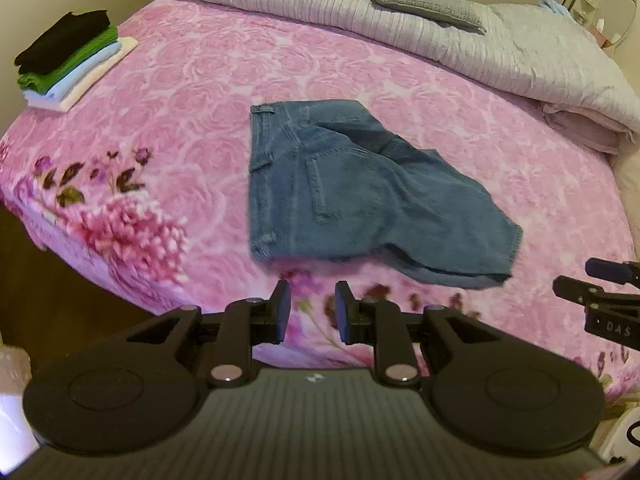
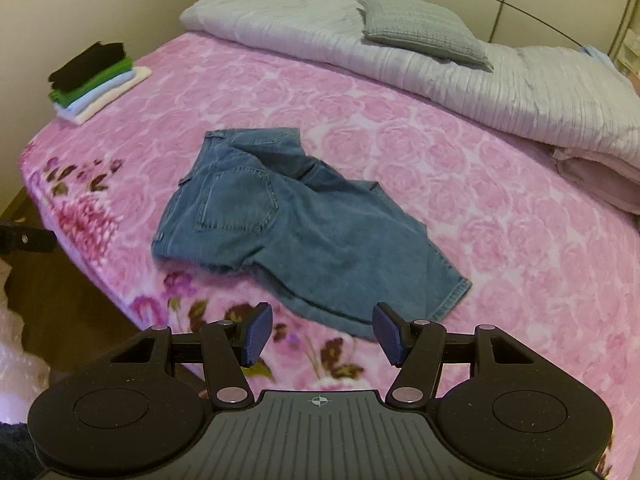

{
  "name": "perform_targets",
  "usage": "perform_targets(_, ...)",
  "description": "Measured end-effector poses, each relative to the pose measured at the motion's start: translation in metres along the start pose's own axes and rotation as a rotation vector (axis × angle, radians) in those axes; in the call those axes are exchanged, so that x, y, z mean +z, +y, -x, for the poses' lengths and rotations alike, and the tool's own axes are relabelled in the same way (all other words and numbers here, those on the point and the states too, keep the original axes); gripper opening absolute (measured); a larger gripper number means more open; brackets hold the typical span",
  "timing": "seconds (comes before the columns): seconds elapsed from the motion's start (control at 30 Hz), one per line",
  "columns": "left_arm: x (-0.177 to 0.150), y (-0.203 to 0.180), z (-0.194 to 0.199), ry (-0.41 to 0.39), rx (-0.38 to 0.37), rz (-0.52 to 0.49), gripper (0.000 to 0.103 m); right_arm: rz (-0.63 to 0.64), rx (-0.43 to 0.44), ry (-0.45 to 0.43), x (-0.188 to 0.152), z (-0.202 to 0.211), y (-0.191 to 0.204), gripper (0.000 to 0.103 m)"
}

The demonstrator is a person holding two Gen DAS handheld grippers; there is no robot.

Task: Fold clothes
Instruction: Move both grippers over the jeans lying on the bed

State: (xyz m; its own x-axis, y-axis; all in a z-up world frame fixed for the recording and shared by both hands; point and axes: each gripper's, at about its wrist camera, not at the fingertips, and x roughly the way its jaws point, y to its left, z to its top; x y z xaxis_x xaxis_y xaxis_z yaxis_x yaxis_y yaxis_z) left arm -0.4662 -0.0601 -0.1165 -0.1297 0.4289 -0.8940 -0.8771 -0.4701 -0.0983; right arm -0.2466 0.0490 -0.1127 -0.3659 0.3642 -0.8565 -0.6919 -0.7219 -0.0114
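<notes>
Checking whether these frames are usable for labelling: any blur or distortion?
Left wrist view: motion blur smears the denim shorts and the floral bedspread, and fisheye bends the bed's edge. Right wrist view: sharper shorts, blurred flowers near the right gripper, same warm, dim light.

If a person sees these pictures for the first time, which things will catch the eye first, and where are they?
First the blue denim shorts, lying crumpled and unfolded in the middle of the pink rose-patterned blanket. Next the neat stack of folded clothes, black on top, at the far left corner of the bed. In front, both tongs, left and right, stand open and empty above the near edge.
</notes>
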Motion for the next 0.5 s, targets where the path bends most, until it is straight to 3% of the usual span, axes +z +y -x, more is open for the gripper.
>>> perform_targets(0.17,0.016,0.042,-0.029,0.051,-0.036,-0.008,0.021,0.024,-0.043,0.037,0.009,-0.031,0.032,0.059)
perform_targets(0.3,0.009,0.073,-0.063,0.118,-0.077,-0.004,0.021,0.078,-0.076,0.087,0.004,-0.064,0.061,0.059)
perform_targets(0.5,-0.013,0.115,-0.125,0.181,-0.120,0.053,0.021,0.303,-0.133,0.122,-0.017,-0.128,0.115,0.059)
